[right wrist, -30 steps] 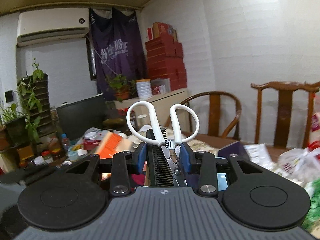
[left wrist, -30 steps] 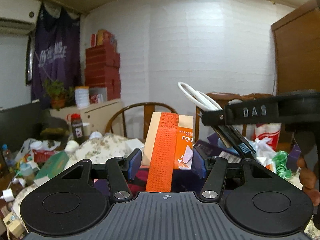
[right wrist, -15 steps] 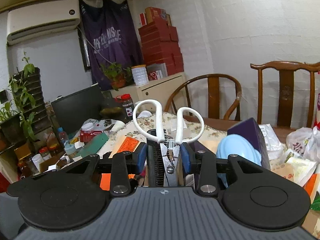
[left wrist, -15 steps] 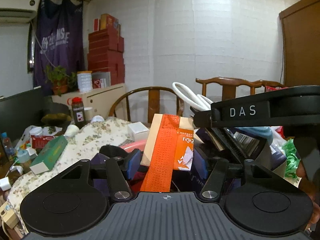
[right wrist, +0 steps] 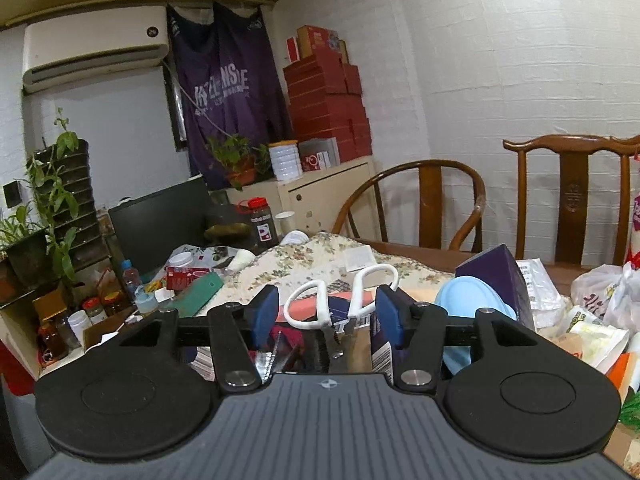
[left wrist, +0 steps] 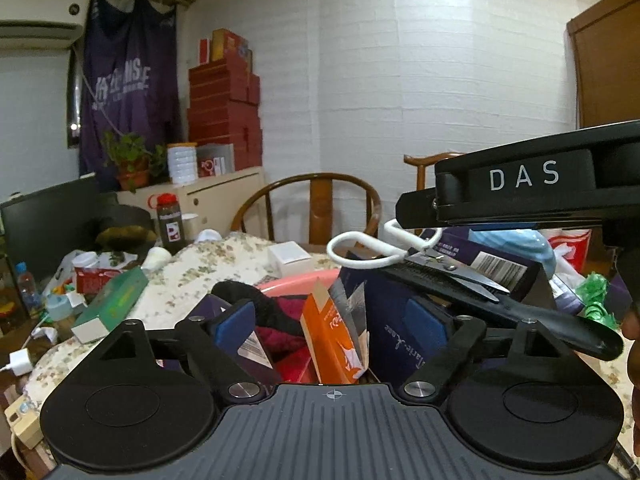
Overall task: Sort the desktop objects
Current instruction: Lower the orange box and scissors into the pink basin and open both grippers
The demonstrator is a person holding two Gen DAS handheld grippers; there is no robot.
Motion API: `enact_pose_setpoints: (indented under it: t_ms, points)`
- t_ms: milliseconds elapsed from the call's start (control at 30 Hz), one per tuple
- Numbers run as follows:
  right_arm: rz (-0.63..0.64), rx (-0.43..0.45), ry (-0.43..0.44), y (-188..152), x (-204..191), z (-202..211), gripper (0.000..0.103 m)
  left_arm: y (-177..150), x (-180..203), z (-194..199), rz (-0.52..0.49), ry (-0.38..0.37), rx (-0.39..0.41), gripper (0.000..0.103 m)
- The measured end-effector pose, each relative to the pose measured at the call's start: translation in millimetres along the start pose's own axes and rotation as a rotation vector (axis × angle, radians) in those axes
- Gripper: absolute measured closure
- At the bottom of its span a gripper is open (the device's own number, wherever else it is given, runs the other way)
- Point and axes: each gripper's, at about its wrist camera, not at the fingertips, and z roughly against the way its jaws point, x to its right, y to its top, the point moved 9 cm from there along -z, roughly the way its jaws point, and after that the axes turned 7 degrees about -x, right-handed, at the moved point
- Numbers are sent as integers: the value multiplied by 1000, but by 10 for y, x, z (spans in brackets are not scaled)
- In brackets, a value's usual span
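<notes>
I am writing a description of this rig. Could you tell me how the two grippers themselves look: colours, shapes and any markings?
Both are matte black plastic. The left gripper and right gripper each have a ribbed grey-black base, two round discs, silver pivot screws and blue pads on the fingers. The right one's side, seen from the left camera, reads "DAS" in white. No cables or sleeves show.

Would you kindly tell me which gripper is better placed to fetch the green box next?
Left, probably. Both are open, but the green box lies on the left gripper's own left side, while the right gripper sits further right, around the scissors.
</notes>
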Motion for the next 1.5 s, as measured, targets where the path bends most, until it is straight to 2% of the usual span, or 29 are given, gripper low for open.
enact_pose_setpoints:
  t_ms: [133, 300, 600, 767, 833, 867, 1100, 1233, 1333, 1500]
  points:
    - [25, 22, -8, -18, -43, 101, 39, 4, 5, 82, -2, -3, 8, 8]
    - [72, 75, -38, -43, -71, 349, 28, -13, 22, 231, -13, 10, 19, 5]
    - [46, 123, -49, -217, 73, 877, 21, -126, 120, 517, -13, -2, 17, 2]
    - [48, 112, -64, -454, 132, 1142, 20, -218, 208, 753, -23, 3, 34, 0]
    - [52, 103, -71, -569, 147, 1244, 12, -260, 236, 834, -29, 11, 38, 0]
    - [54, 103, -78, -621, 152, 1292, 11, -287, 251, 874, -31, 15, 37, 0]
    - [53, 50, -82, -990, 165, 1479, 9, -532, 294, 998, -9, 15, -21, 0]
    - [54, 6, -74, -1187, 139, 1448, 9, -692, 289, 1040, -12, 66, -50, 0]
    - [55, -1, -66, -1249, 120, 1466, 9, -752, 289, 1074, -10, 58, -61, 0]
    - [76, 15, -80, -1182, 89, 1514, 8, -766, 272, 1106, -19, 87, -72, 0]
